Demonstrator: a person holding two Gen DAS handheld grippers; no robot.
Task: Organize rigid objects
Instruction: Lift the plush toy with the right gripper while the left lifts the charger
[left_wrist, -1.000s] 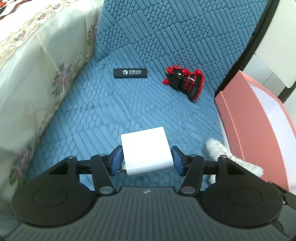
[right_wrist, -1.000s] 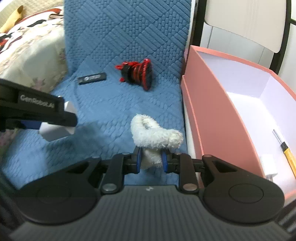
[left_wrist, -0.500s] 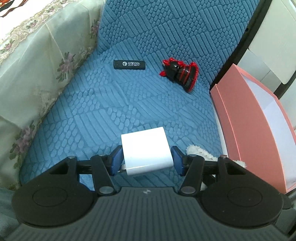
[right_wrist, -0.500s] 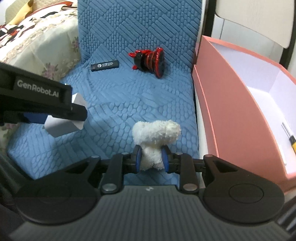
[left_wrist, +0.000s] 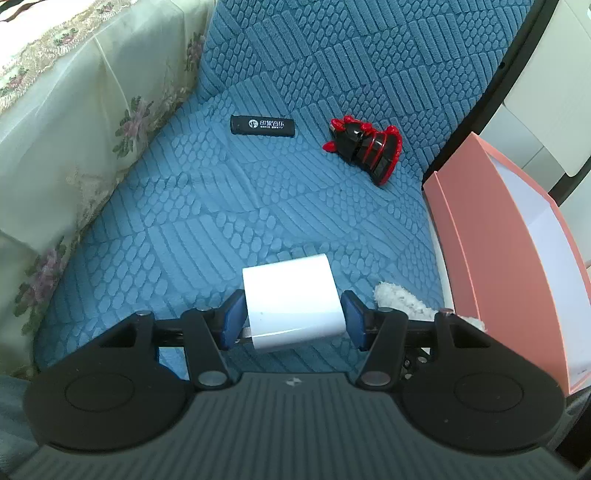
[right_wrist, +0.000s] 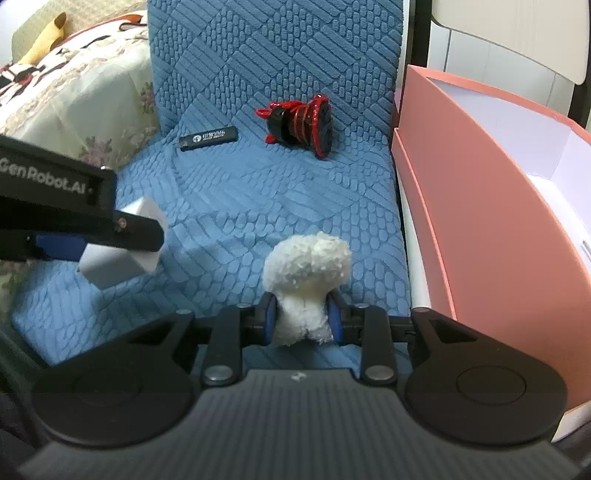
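My left gripper (left_wrist: 291, 314) is shut on a white cube-shaped charger (left_wrist: 291, 302), held just above the blue seat cushion (left_wrist: 221, 221). In the right wrist view the charger (right_wrist: 122, 266) sits under a left finger (right_wrist: 110, 229). My right gripper (right_wrist: 301, 317) has a fluffy white toy (right_wrist: 310, 258) between its blue pads. Its jaws are opening, with the pads still against the fluff. The fluffy toy (left_wrist: 399, 299) also shows beside the left gripper. A black stick with white print (left_wrist: 262, 126) and a red-and-black toy (left_wrist: 365, 147) lie at the back of the cushion.
An open pink box (right_wrist: 461, 221) with a white inside stands right of the cushion, close to the right gripper. A floral cloth (left_wrist: 74, 129) covers the surface on the left. The blue backrest (right_wrist: 277, 48) rises behind the stick (right_wrist: 208, 137) and the red toy (right_wrist: 301, 125).
The right jaws have widened around the fluffy toy, which went from bent to the right to bunched upright between the pads. The left gripper kept still with the charger.
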